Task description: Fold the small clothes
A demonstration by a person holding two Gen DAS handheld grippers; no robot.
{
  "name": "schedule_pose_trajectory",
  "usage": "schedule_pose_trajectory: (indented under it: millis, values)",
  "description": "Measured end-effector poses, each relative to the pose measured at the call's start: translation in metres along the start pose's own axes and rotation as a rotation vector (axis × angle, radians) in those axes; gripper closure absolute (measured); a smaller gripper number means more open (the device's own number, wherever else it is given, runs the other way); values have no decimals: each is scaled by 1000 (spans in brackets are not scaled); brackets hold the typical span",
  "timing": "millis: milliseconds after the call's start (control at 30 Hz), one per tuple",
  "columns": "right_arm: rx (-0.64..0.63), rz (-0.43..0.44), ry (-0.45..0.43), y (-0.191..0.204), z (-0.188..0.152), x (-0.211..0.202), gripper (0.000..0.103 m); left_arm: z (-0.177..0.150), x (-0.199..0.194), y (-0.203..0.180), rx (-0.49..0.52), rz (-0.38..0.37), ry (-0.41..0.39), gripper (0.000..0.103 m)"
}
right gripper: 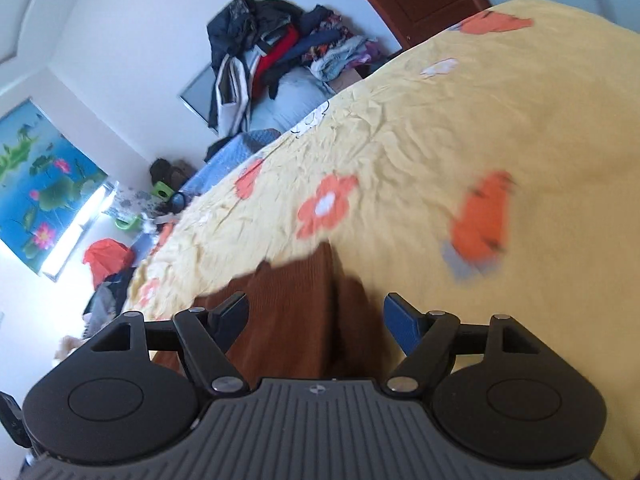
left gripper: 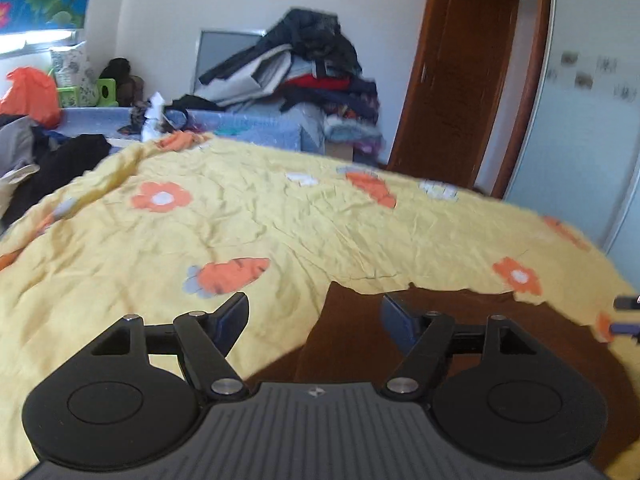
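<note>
Left wrist view, no legible writing, brown garment (left gripper: 460,332)

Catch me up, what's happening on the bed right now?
A person is working with two handheld tools over a brown garment lying on a yellow floral bedspread. The left tool and the right tool both stand open above the garment, with no cloth pinched between their pads. The garment lies partly folded near the bed's close edge. Piles of other clothes sit in the background.
</note>
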State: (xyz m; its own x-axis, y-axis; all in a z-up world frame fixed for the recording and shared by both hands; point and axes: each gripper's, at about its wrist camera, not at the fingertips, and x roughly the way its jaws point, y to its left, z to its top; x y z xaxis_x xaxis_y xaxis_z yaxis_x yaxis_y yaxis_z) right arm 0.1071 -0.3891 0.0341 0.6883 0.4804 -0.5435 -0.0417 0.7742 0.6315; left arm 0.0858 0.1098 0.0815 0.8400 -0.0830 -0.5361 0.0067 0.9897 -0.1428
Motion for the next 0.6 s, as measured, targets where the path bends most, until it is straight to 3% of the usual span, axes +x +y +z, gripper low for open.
schedule_pose_trajectory:
  millis: [100, 200, 233, 267, 300, 433, 500, 567, 600]
  values:
    - [-53, -68, 64, 14, 14, 55, 30, 6, 69, -23, 37, 34, 130, 31]
    - [-128, -101, 144, 30, 12, 97, 35, -1, 102, -36, 59, 71, 184, 33]
    - [-179, -98, 137, 36, 6, 101, 40, -4, 108, -38, 61, 72, 202, 47]
    - [-217, -93, 150, 40, 1, 104, 68, -7, 114, -39, 63, 76, 224, 68]
    - [-219, -87, 180, 42, -2, 106, 86, -10, 117, -38, 61, 81, 221, 68]
    - [-215, -57, 78, 42, 6, 92, 88, -13, 114, -38, 70, 91, 191, 80]
    - [-165, -37, 18, 34, 12, 84, 88, -12, 113, -36, 67, 86, 184, 80]
    - [-170, -89, 75, 25, 9, 102, 88, -12, 113, -35, 65, 84, 175, 80]
    - [-189, -86, 62, 23, 4, 103, 90, -12, 113, -35, 64, 85, 171, 80]
